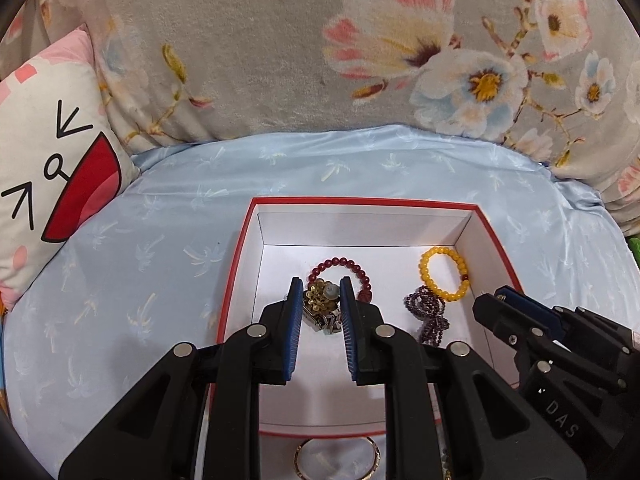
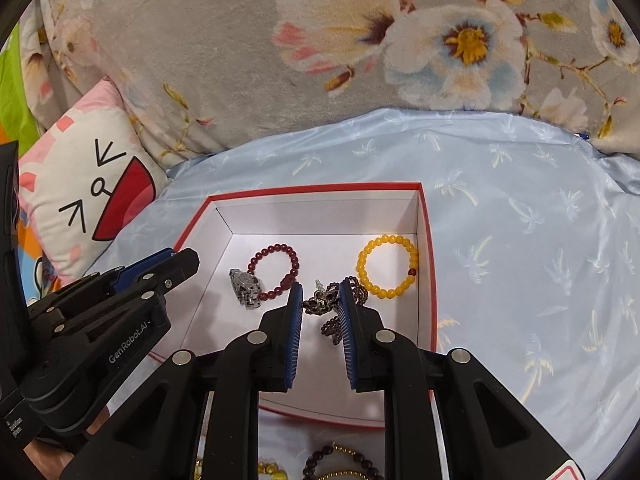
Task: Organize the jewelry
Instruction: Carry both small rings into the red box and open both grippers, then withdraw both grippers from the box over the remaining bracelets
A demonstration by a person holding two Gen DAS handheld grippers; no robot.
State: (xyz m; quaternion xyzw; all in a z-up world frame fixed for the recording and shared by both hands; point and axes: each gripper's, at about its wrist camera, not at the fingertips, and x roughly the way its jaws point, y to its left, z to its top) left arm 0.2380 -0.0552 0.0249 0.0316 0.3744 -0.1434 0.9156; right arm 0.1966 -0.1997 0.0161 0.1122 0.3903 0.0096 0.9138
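A red-rimmed white box [image 1: 240, 248] [image 2: 426, 240] sits on the blue sheet. Inside lie a dark red bead bracelet [image 1: 348, 264] [image 2: 276, 252], a yellow bead bracelet [image 1: 444, 276] [image 2: 386, 266], a purple bead strand [image 1: 430, 314] [image 2: 334, 326] and a silver watch [image 2: 246, 286]. My left gripper [image 1: 320, 292] is shut on a small gold-and-pearl earring [image 1: 320, 296] above the watch. My right gripper [image 2: 320, 296] is shut on a dark ornate earring [image 2: 320, 300] over the purple strand.
A cartoon-face pillow [image 1: 52, 152] [image 2: 92, 188] lies left. A floral grey blanket [image 1: 280, 48] rises behind. A gold bangle [image 1: 338, 460] and more bead bracelets [image 2: 340, 464] lie on the sheet in front of the box.
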